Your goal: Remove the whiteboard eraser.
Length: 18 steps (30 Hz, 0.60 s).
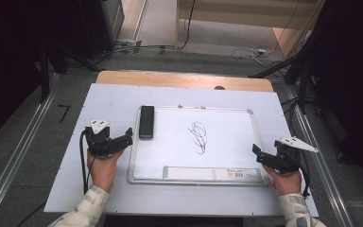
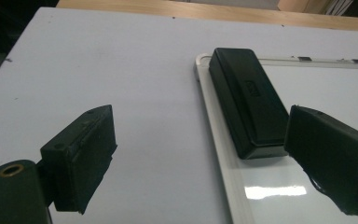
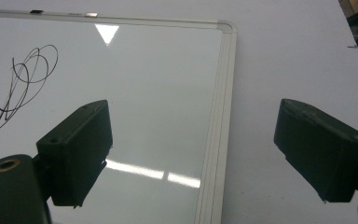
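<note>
Left claw (image 2: 200, 154) is spread wide with nothing in it, sitting low at the whiteboard's (image 1: 250, 142) left edge. In the left gripper view the black eraser (image 2: 249, 100) lies right ahead, its near end just past my right-hand jaw. The eraser rests on the board's far-left corner, lengthwise along the frame. So I'd say I'm still on the approach, grab not made yet. Next I'd nudge forward and a bit toward the board so both jaws straddle the eraser's long sides, then squeeze.

Right claw (image 3: 191, 154) is also spread and empty, straddling the board's right edge. The scribble (image 1: 199, 136) sits mid-board, well apart from the eraser. Both forearms rest near the desk's near edge, claws angled inward.
</note>
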{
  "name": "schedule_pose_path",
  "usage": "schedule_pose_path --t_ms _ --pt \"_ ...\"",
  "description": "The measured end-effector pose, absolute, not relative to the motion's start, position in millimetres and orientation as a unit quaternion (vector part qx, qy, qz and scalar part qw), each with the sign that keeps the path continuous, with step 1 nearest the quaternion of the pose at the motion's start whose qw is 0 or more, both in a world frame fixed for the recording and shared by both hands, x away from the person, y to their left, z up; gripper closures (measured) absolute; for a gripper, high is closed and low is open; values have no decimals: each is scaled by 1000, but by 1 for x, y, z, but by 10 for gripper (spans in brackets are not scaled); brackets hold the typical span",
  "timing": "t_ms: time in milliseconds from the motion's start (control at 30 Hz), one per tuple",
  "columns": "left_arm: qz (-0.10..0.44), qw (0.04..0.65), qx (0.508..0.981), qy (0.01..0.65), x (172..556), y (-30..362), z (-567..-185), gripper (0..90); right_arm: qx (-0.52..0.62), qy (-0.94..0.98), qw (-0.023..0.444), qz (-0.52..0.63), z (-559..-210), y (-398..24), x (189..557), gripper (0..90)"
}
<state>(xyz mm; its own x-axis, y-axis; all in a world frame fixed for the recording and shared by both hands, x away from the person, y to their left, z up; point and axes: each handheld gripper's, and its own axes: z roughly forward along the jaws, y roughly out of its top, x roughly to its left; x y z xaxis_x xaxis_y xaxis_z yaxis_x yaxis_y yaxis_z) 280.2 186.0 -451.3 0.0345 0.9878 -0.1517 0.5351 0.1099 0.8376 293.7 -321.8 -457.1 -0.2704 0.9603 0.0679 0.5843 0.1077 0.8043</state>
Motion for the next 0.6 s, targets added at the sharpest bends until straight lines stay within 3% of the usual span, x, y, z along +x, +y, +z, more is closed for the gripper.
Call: schedule_pose_path --t_ms 600 --pt "282 393 616 621 312 155 -446 105 550 702 248 379 -457 -321 294 101"
